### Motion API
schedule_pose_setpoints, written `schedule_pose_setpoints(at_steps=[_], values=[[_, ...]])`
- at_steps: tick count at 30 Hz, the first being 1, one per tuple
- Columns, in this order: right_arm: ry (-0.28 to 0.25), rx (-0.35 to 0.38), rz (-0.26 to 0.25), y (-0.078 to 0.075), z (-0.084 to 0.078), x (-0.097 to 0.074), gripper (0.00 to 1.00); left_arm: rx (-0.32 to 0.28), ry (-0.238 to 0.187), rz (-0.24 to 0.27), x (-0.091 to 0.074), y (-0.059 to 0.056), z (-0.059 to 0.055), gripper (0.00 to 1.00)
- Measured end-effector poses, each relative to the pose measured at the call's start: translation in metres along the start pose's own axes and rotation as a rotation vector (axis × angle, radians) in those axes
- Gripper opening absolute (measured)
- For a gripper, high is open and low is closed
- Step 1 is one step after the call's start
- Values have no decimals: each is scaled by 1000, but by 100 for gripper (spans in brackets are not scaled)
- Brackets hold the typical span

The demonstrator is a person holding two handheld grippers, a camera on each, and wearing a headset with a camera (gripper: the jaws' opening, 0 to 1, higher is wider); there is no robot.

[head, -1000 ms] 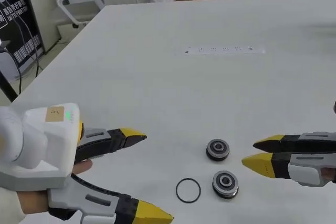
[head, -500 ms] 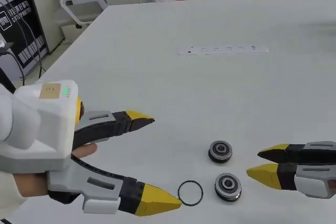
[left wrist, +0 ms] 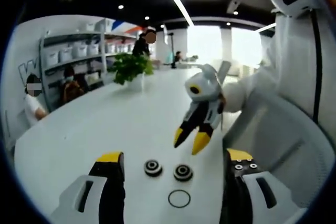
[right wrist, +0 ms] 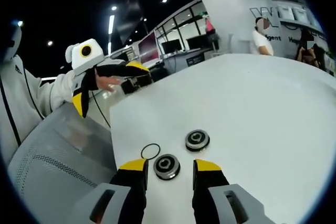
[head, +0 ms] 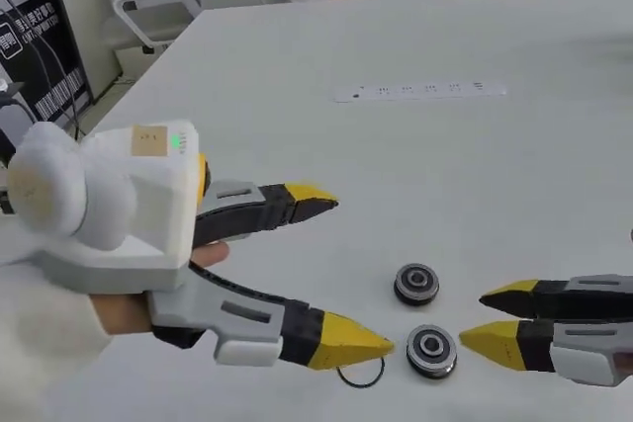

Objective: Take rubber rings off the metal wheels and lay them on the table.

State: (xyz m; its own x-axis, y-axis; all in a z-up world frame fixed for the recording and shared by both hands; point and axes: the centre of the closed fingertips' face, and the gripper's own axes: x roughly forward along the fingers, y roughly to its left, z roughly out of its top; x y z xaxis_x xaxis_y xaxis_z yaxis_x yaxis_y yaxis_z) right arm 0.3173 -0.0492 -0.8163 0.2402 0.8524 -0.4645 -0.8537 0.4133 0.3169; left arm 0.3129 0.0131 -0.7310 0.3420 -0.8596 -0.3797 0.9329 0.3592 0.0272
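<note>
The left tool [head: 363, 276] hangs over the pale grey counter [head: 297, 126] with its yellow-tipped jaws spread wide, holding nothing. The right tool [head: 472, 315] is open only a little and is also empty. Its tips point at the nearer round metal wheel with a black rubber rim [head: 431, 350], close but not touching. A second such wheel [head: 416, 284] lies just beyond it. A thin loose black rubber ring [head: 361, 379] lies flat on the counter beside the nearer wheel, partly hidden under the left tool's lower jaw.
</note>
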Motion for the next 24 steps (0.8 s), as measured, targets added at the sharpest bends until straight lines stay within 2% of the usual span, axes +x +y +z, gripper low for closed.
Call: schedule_pose_setpoints(at_steps=[2, 8, 12, 20, 22, 24], values=[[3, -4, 3, 1, -1, 1, 31, 10, -3, -10, 6, -2, 2, 78], [10, -2, 12, 2, -5, 3, 31, 38, 9, -31, 24, -4, -3, 70], [14, -4, 16, 3, -7, 5, 31, 33, 45, -30, 34, -1, -14, 64], [27, -16, 21, 3, -10, 9, 31, 33, 74, -27, 43, -2, -31, 58], [35, -20, 20, 3, -12, 10, 30, 22, 86, -45, 45, -5, -36, 56], [39, -24, 21, 3, -13, 11, 30, 13, 77, -46, 48, -5, -37, 53]])
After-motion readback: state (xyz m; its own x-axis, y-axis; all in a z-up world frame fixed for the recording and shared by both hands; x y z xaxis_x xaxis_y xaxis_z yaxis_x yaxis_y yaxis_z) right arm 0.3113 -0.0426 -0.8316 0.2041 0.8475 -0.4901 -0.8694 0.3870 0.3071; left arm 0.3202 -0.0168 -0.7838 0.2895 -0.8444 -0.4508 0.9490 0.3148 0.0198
